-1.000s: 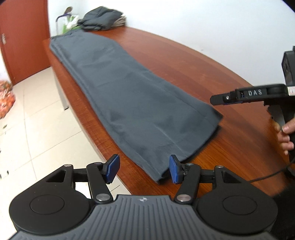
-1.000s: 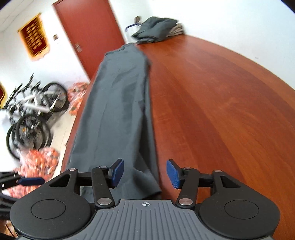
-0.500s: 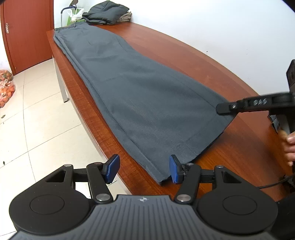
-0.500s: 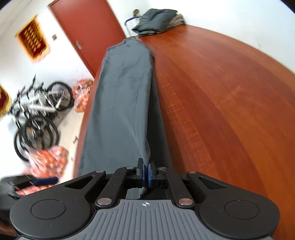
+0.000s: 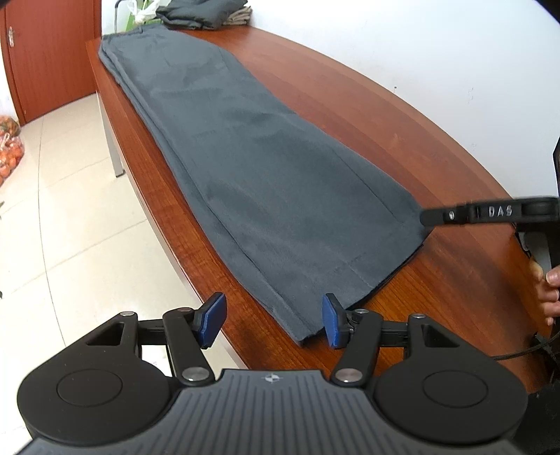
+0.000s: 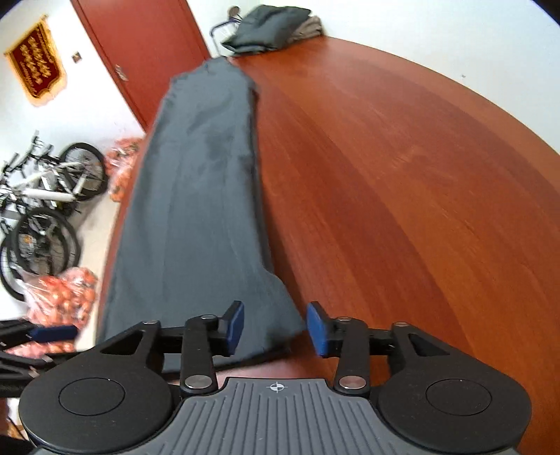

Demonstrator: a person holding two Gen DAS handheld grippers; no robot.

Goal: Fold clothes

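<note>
One long wooden worktop (image 5: 367, 115) with a curved edge fills most of both views, and its red-brown surface runs far toward the white wall. On it lies one pair of dark grey trousers (image 5: 266, 182), stretched flat along the side of the worktop that is near the floor, with the legs laid one on the other; the hem end is close to the cameras and the waist end is far away. At the far end of the worktop there is one pile of folded clothes (image 5: 203, 14), dark grey on top with a beige piece under it. One red door (image 6: 140, 52) stands behind the worktop. In the right wrist view two bicycles (image 6: 38, 210) lean near the wall, and two bags of oranges (image 6: 59, 297) lie on the tiled floor (image 5: 52, 227) beside them. One red banner (image 6: 36, 63) with gold letters hangs on the wall. The left claw (image 5: 274, 321) is released, its two blue pads wide apart, and the near corner of the hem lies just between them without touching. The right claw (image 6: 274, 329) is also released, with its two pads apart on both sides of the other hem corner; the picture is blurred here, so I cannot tell if the cloth touches a pad.
</note>
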